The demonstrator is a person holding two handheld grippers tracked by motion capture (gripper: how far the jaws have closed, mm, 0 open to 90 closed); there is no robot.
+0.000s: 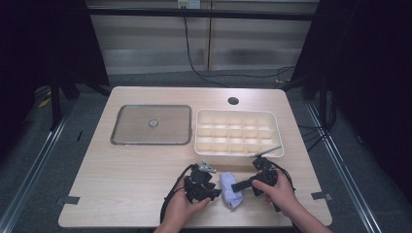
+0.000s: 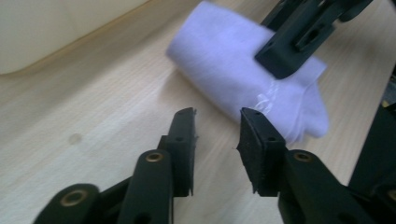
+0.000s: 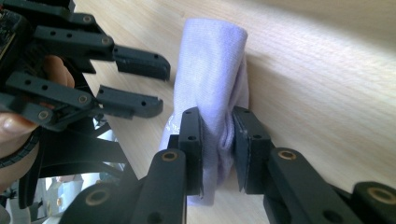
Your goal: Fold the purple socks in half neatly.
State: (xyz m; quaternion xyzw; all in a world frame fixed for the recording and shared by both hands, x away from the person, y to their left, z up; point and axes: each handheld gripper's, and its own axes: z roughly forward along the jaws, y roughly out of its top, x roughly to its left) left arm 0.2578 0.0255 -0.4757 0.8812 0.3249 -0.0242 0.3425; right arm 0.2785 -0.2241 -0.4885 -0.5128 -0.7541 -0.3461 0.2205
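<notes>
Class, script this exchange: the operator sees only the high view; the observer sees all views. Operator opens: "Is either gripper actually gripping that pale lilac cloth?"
Observer: Yes, the right gripper pinches the cloth, which bunches between its fingers.
Operator: And the left?
Observer: The left gripper stands open beside the cloth, with nothing between its fingers.
Operator: Is the cloth lifted?
Observer: It appears to lie on the table, folded into a thick roll.

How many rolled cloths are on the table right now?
1. The pale lilac rolled cloth lies at the near edge of the table, pinched in the right gripper, with the left gripper open beside it.
</notes>
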